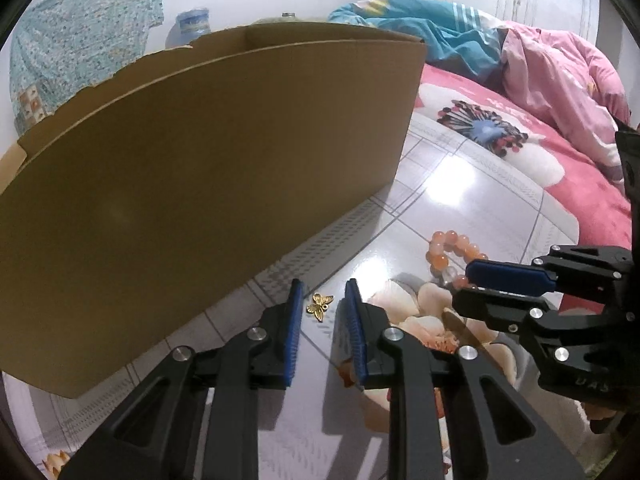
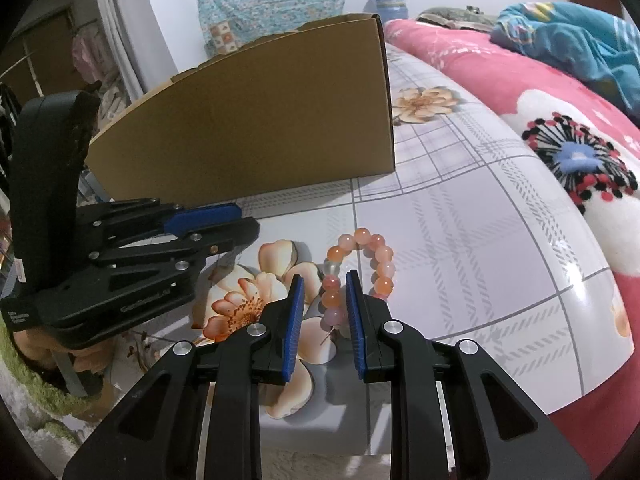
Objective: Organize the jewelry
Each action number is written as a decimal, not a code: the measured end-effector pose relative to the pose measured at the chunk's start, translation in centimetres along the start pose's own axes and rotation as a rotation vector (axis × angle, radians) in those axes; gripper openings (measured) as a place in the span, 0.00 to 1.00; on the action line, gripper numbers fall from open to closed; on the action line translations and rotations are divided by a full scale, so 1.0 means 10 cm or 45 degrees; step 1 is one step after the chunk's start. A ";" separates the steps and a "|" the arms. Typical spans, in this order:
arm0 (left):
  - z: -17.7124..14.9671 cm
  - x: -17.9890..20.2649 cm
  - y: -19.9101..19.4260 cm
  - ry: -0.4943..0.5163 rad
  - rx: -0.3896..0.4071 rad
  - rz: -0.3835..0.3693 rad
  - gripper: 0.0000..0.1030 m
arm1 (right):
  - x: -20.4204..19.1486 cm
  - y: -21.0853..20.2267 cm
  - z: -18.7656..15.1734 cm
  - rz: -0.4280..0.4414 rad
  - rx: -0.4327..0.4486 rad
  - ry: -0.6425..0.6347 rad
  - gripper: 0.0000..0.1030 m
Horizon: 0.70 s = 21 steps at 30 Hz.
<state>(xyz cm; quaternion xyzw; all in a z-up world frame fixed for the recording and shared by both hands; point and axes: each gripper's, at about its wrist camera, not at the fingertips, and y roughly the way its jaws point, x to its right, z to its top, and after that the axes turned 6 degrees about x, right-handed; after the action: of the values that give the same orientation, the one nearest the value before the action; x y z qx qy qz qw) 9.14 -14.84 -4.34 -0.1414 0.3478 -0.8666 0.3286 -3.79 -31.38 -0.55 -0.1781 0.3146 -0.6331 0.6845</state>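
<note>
Straddling the butterfly charm (image 1: 320,306), the left gripper (image 1: 322,300) stood spread, untouching. Right gripper (image 2: 322,294) likewise bracketed the bead bracelet (image 2: 362,266). Closing squarely, pads low, would likely secure each.

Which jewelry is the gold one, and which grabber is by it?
The tiny butterfly charm is the gold one; the bead bracelet is orange and pink. The charm lies between the left gripper's open fingers.

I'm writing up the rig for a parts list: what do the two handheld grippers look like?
Both match: the left gripper and right gripper have matte black linkage arms with cut-out slots, round silver pivot pins, and two flat fingers faced with ribbed blue pads. The left gripper's body, seen from the right wrist view, carries small white lettering too blurred to read. No cables or sleeves show.
</note>
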 end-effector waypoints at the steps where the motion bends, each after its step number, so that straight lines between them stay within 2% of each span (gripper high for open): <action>1: 0.00 0.01 -0.01 0.017 -0.003 0.008 0.11 | 0.01 0.00 0.00 0.003 0.001 0.002 0.20; 2: 0.00 0.01 -0.01 0.028 -0.007 0.013 0.07 | 0.01 0.00 0.00 0.005 0.002 0.004 0.20; 10: -0.10 -0.01 -0.12 0.017 -0.048 0.028 0.06 | 0.04 0.00 0.00 0.011 0.003 0.006 0.20; 21: -0.51 -0.25 -0.58 -0.127 -0.073 0.053 0.07 | 0.06 0.00 0.01 0.016 0.000 0.007 0.20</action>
<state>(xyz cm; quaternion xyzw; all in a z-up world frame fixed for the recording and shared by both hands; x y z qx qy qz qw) 5.83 -7.44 -3.98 -0.1863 0.3585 -0.8412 0.3593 -3.70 -31.93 -0.61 -0.1743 0.3174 -0.6292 0.6877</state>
